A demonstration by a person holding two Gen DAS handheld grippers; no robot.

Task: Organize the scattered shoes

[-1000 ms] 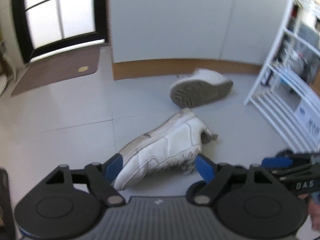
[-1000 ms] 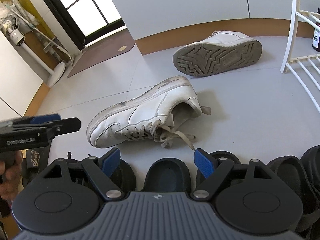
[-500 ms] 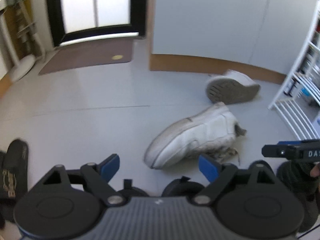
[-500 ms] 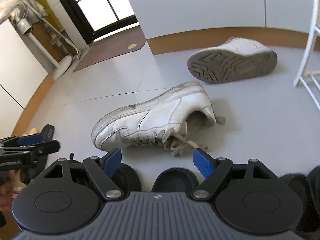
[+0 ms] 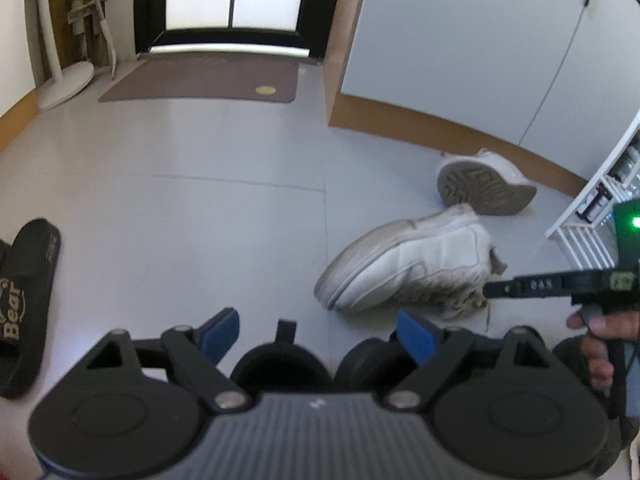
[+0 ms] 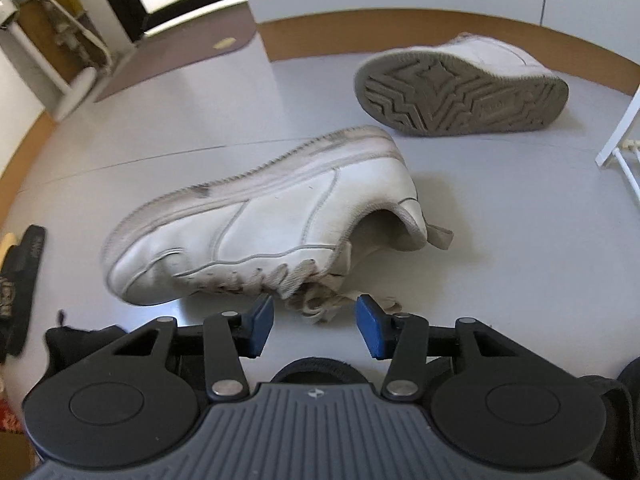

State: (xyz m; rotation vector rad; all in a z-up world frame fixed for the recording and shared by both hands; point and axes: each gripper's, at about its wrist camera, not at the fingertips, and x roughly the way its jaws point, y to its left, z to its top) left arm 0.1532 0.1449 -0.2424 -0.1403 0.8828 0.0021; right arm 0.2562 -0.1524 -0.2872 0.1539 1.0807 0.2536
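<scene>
A white sneaker lies tipped on its side on the grey floor, laces toward me; it also shows in the left wrist view. A second white sneaker lies on its side behind it, sole facing me, also seen in the left wrist view. My right gripper is open and empty, just short of the near sneaker's laces. My left gripper is open and empty, held above dark shoes at its base. The right gripper's finger reaches in beside the near sneaker.
A black "Bear" slipper lies at the far left. A white wire shoe rack stands at the right. A brown doormat lies before the glass door. A fan stand is at the back left.
My right gripper has moved forward and down, close to the near sneaker's laces, its jaws narrower. My left gripper has swung left and back, so the sneakers now sit further right.
</scene>
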